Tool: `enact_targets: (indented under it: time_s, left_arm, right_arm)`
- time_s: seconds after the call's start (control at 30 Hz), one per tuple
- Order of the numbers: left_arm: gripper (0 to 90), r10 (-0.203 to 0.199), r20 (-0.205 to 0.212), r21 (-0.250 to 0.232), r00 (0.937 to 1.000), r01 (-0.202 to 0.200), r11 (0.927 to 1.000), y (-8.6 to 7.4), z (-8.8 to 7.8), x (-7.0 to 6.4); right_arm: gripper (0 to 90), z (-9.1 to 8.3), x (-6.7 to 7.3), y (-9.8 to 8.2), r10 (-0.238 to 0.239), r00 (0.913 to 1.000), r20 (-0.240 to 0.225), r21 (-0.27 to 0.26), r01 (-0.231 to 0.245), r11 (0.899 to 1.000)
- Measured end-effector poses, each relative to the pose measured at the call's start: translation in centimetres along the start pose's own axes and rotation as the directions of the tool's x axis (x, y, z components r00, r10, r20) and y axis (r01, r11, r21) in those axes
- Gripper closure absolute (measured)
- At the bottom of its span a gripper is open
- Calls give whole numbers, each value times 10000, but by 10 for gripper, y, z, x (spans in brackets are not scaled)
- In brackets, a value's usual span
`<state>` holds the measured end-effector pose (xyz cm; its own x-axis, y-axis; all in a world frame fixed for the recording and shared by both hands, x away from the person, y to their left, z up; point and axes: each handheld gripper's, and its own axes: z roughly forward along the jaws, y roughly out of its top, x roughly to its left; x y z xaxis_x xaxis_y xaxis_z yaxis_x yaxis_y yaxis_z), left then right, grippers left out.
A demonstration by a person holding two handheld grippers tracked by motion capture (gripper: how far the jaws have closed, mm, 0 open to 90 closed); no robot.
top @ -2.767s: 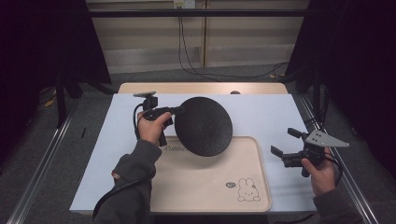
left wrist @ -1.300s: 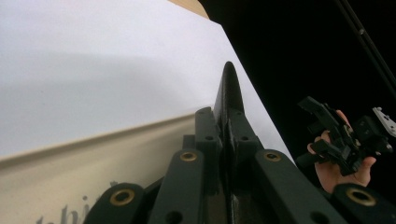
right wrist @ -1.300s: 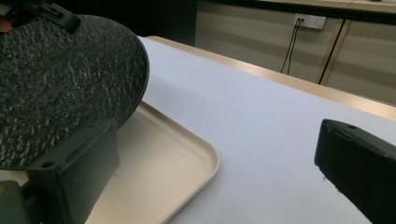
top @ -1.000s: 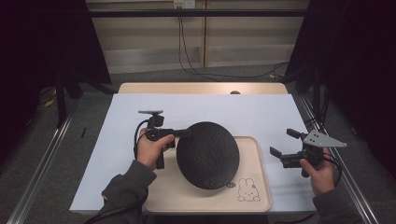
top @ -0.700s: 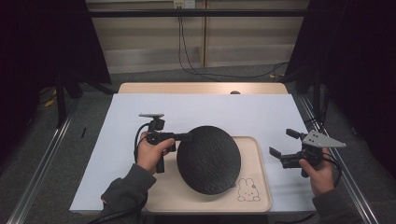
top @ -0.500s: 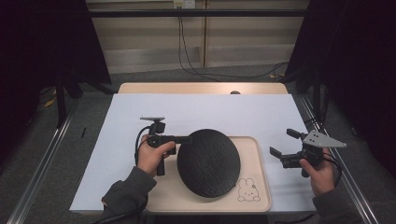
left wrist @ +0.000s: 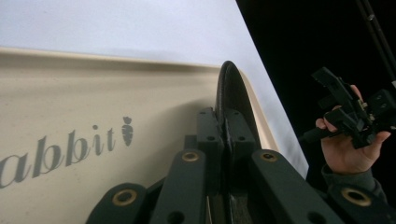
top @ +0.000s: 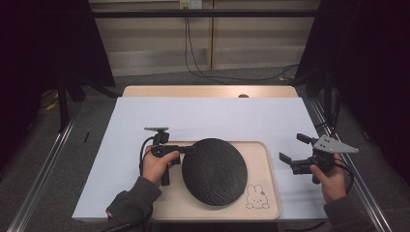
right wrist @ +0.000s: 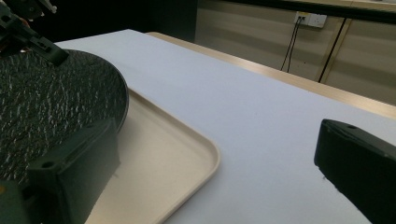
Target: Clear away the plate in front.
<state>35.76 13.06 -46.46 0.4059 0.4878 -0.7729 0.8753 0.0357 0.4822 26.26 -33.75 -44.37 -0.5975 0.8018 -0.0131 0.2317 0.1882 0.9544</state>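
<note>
Black round plate (top: 214, 170) low in centre frame, over beige tray (top: 270, 191), pinched at its left rim by left gripper (top: 186, 149). Right gripper (top: 294, 149) at right edge, jaws spread, over white table (top: 212, 118).

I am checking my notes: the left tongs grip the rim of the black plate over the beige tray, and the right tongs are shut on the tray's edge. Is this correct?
One detail is wrong. The right tongs are open and hold nothing, apart from the beige tray, as the high view shows. The left tongs do grip the rim of the black plate over the tray.
</note>
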Motion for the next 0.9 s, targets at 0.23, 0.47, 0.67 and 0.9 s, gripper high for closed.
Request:
enact_targets:
  time_s: [0.23,0.47,0.67,0.9]
  left_arm:
    - [872,13,-19,-133,10000,-13,9999,-2,0,2]
    - [861,555,-409,-118,9976,-561,9984,-4,-1,1]
    - [835,698,-775,-130,9945,-710,9974,-6,0,1]
    - [817,997,-1182,-76,9880,-1013,9948,-9,-1,3]
  right_arm:
    - [0,0,0,0,-64,10000,-12,15,64,10000]
    - [0,1,0,0,-40,10000,-31,-11,40,10000]
    - [0,1,0,0,-57,9999,-142,32,57,10000]
    - [0,2,1,-1,-127,9999,-18,34,127,9999]
